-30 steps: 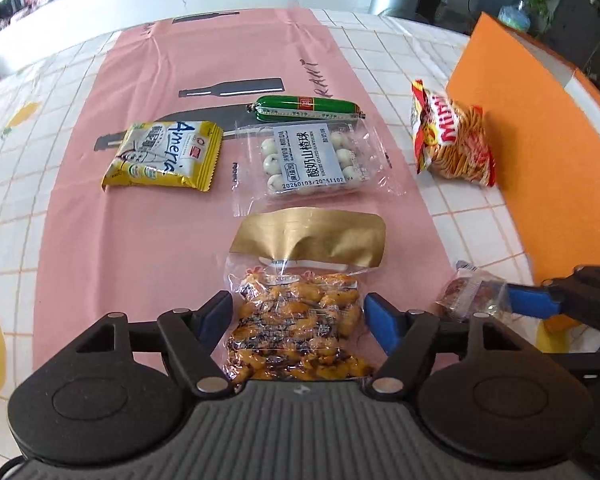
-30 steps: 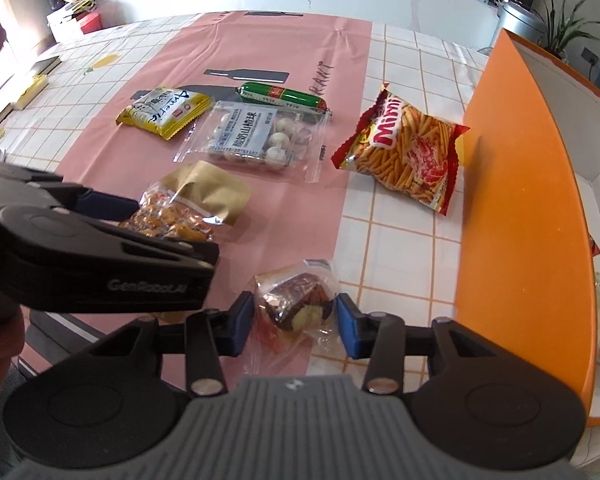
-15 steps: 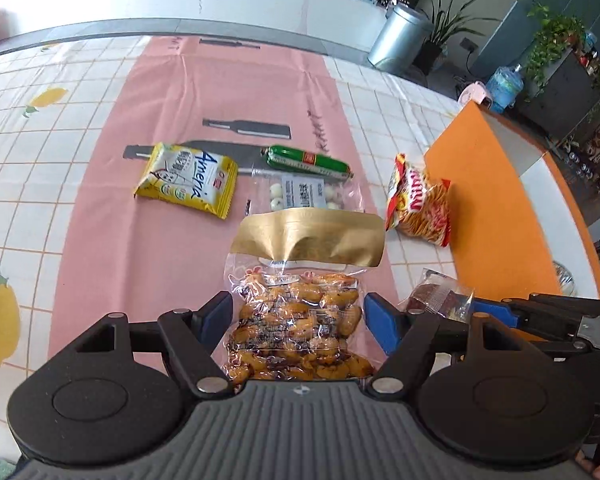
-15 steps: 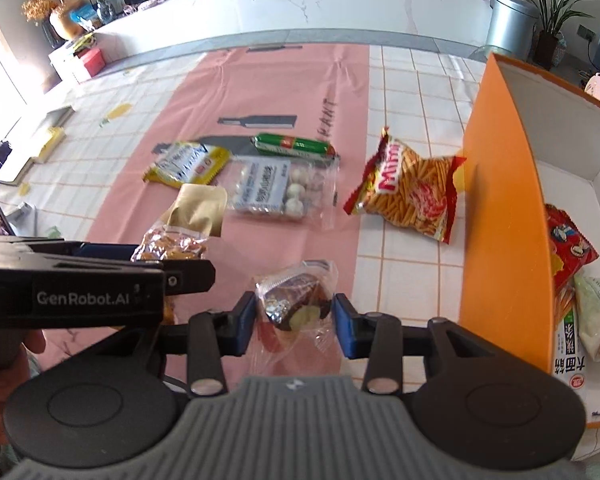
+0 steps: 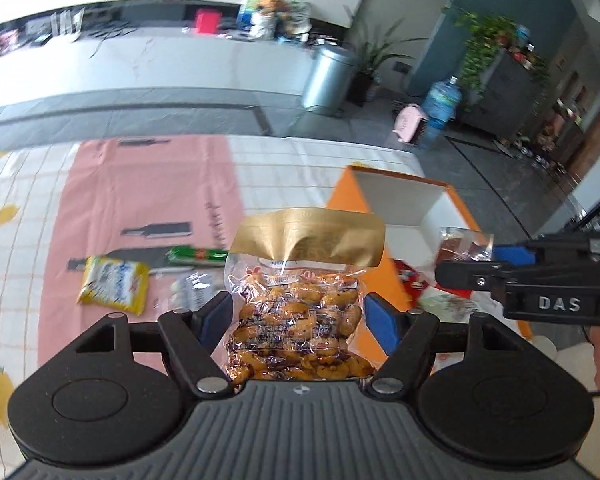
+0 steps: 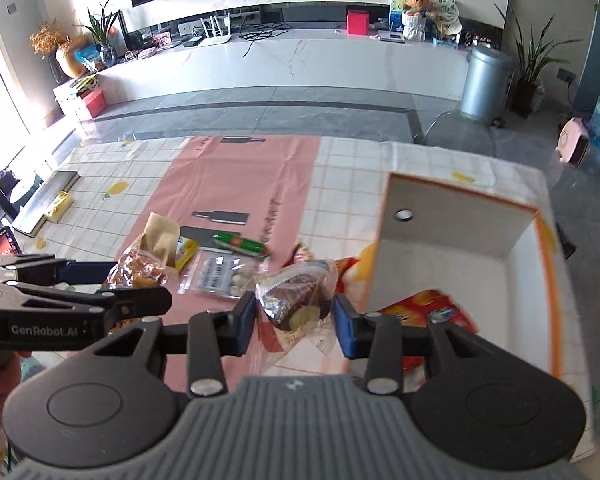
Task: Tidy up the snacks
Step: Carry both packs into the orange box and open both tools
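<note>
My left gripper (image 5: 298,316) is shut on a clear bag of golden-brown nuts with a gold top (image 5: 300,300), held high above the table. My right gripper (image 6: 294,316) is shut on a small clear packet of dark snacks (image 6: 296,300), also lifted; it shows at the right in the left wrist view (image 5: 464,244). The orange box with white inside (image 6: 460,248) stands at the right and holds red packets (image 6: 428,308). On the pink runner lie a yellow packet (image 5: 114,286), a green sausage (image 6: 240,243) and a clear bag of white balls (image 6: 220,276).
A red-orange chips bag (image 6: 344,266) lies beside the box's left wall, partly hidden by my packet. The tiled tablecloth (image 6: 108,184) covers the table. A phone (image 6: 2,242) and a book (image 6: 48,200) lie at the far left edge.
Both grippers have risen well above the table with their bags and tilted up. The view has swung toward the orange box, whose inside now shows.
</note>
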